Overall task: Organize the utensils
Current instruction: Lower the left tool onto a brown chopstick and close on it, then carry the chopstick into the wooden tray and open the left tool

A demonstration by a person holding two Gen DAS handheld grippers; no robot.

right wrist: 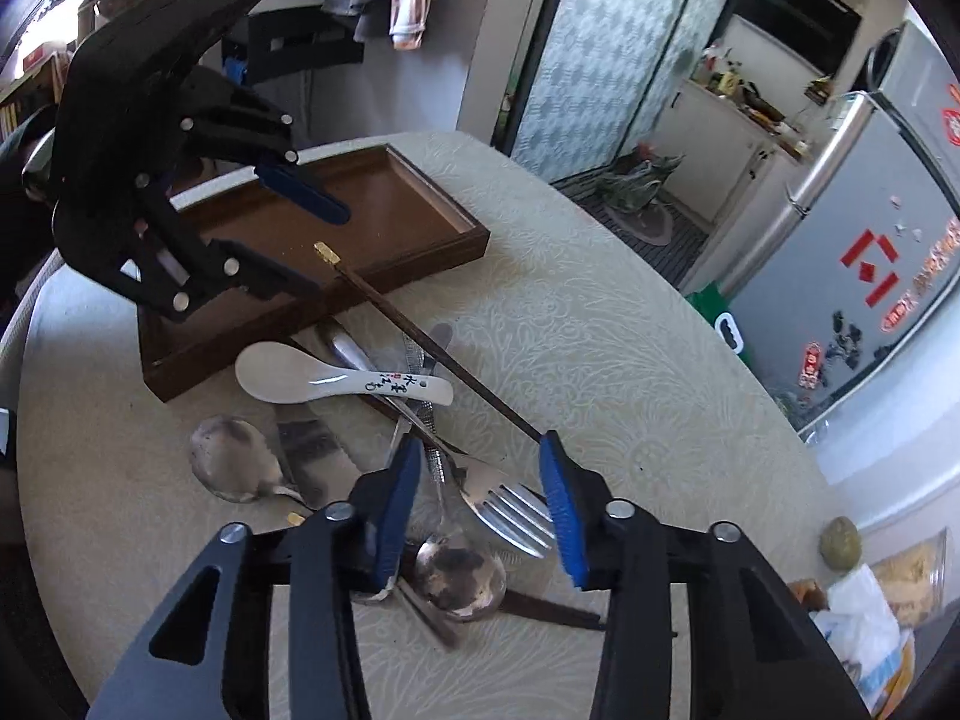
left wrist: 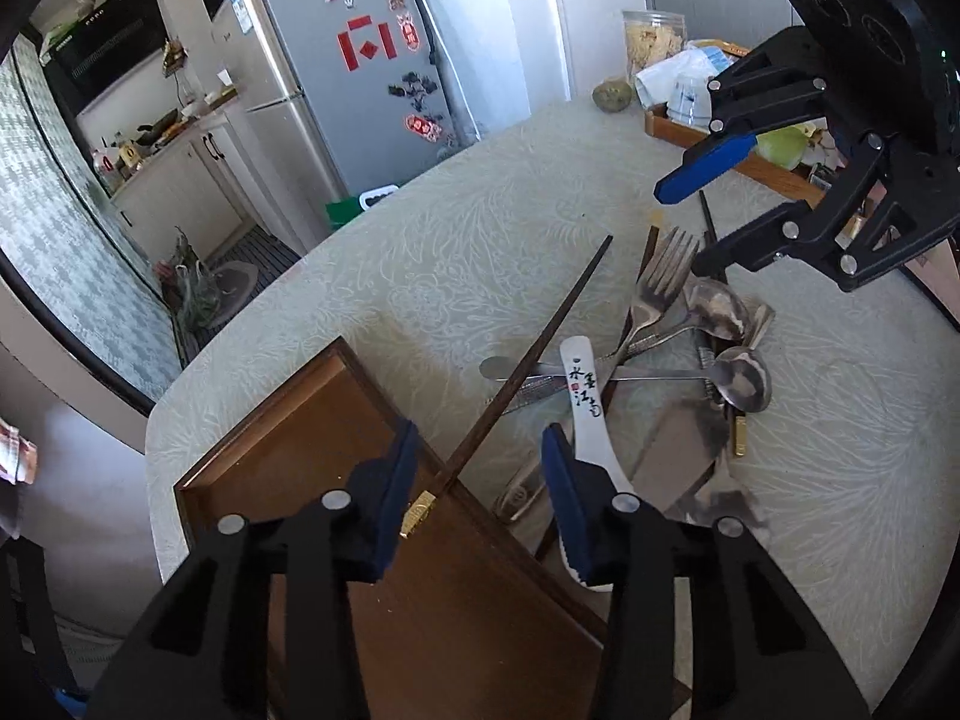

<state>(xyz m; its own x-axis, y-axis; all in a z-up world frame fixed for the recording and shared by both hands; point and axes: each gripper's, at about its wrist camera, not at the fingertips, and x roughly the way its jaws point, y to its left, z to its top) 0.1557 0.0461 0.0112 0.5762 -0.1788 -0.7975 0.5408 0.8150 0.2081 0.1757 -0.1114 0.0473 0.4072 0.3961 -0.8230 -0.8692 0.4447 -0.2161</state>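
A pile of utensils lies on the pale patterned table (left wrist: pixel 456 240): a fork (left wrist: pixel 657 282) (right wrist: pixel 504 504), a white ceramic spoon (left wrist: pixel 585 396) (right wrist: pixel 336 381), metal spoons (left wrist: pixel 741 378) (right wrist: pixel 459 576), and a knife (left wrist: pixel 684 450). A dark chopstick (left wrist: pixel 540 354) (right wrist: pixel 456 378) leans with its gold-tipped end on the rim of the brown wooden tray (left wrist: pixel 300 456) (right wrist: pixel 384 204). My left gripper (left wrist: pixel 480 492) (right wrist: pixel 312 246) is open around that gold end, pads not touching it. My right gripper (right wrist: pixel 477 510) (left wrist: pixel 684 228) hovers open over the fork's tines.
A second wooden tray (left wrist: pixel 750 165) with cups, bags and a green fruit sits at the table's far side. Near it stand a clear jar (left wrist: pixel 651 42) and a round stone-like lump (left wrist: pixel 612 97). A fridge (left wrist: pixel 336 90) stands beyond the table's curved edge.
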